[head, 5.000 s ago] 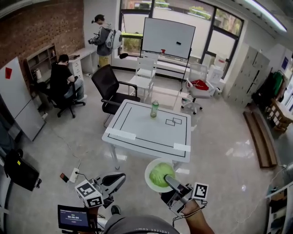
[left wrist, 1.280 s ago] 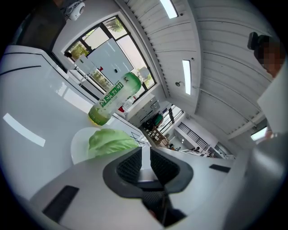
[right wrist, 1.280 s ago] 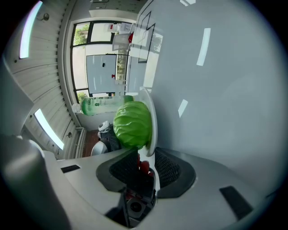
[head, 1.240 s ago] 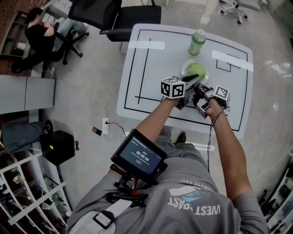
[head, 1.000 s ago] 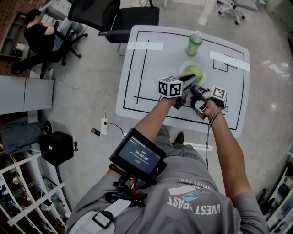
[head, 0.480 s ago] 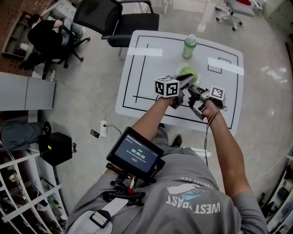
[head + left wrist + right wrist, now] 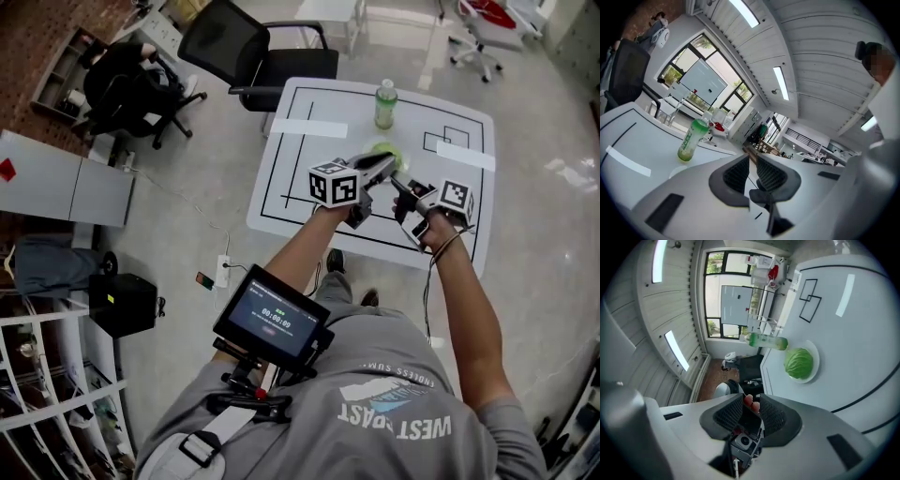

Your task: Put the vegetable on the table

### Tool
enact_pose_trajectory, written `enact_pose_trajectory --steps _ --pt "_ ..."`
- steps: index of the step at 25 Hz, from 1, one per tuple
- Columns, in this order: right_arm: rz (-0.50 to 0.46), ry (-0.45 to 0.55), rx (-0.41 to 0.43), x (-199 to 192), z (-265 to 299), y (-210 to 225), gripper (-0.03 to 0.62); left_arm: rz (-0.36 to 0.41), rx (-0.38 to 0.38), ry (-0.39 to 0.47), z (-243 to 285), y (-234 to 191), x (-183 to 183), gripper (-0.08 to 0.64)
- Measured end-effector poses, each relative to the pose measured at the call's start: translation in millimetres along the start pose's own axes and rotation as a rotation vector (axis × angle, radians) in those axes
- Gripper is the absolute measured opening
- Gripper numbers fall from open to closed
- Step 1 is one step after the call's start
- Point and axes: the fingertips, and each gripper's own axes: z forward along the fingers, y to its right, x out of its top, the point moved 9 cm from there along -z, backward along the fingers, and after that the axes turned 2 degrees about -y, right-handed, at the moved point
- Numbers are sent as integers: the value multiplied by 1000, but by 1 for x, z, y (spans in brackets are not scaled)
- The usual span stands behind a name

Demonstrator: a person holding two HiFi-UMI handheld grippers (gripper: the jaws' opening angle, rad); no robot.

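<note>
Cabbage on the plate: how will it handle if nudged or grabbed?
The cabbage is rounded, so a nudge would probably set it rolling, though the shallow rim of the plate may check it. Its leafy outer layer looks soft: it likely gives under a pinch, and the leaves could tear. It seems compact, so probably heavy for its size.

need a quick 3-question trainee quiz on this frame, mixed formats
1. True or false: the cabbage lies on a plate.
2. What stands on the table near the plate? A) mug B) bottle C) box
3. Fill in: the right gripper has its jaws apart and grips ____.
Key: 1 true; 2 B; 3 nothing.
</note>
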Motion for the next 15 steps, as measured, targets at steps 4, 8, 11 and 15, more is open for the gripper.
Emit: enact_pose_trajectory --steps 4,8,11,15 --pt "-125 15 86 -6 -23 -41 112 68 -7 52 -22 34 22 44" --pt "-220 54 142 -13 -53 -73 110 137 -29 106 -48 75 43 44" --pt "-322 77 186 -21 -70 -104 110 214 -42 128 -70 108 60 44" --pt "-506 68 242 -42 -91 -151 95 307 -41 151 -97 153 78 44"
